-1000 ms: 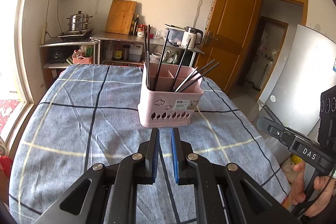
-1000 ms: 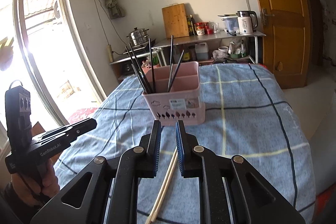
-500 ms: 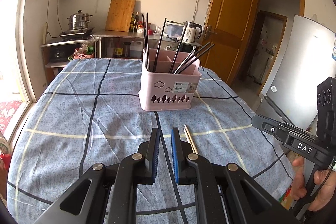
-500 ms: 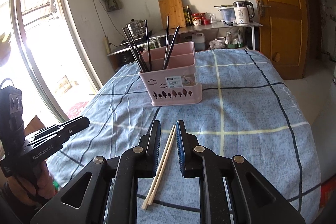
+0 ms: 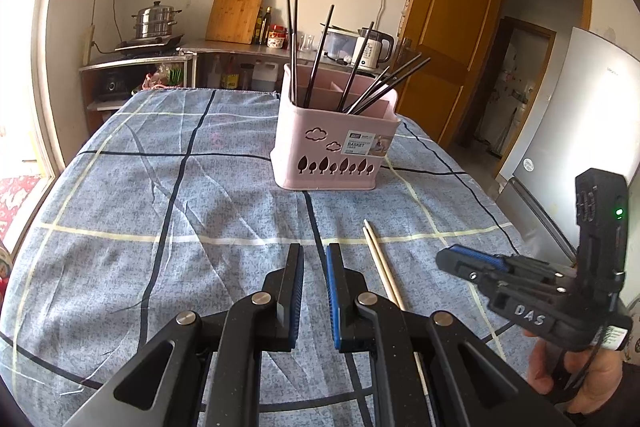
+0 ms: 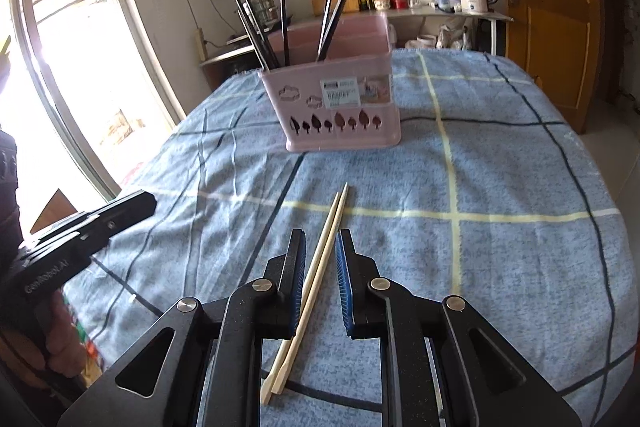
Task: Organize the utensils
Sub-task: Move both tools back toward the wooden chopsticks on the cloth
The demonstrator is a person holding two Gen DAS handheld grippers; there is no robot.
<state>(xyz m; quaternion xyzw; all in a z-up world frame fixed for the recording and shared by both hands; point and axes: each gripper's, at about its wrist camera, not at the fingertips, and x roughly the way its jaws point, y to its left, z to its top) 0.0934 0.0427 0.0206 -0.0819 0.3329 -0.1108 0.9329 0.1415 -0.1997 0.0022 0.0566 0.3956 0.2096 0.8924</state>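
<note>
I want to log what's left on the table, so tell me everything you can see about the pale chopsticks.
The chopsticks are a pair of light wooden-looking sticks, lying flat and side by side on the blue checked tablecloth. Their thin tips point toward the pink basket; the thicker ends lie nearest the camera. They lie between the jaws of the open right gripper, not clamped. Nothing else touches them.

Two pale wooden chopsticks (image 6: 320,263), one pink basket (image 5: 334,147), roughly eight black chopsticks (image 5: 316,59) inside.
</note>
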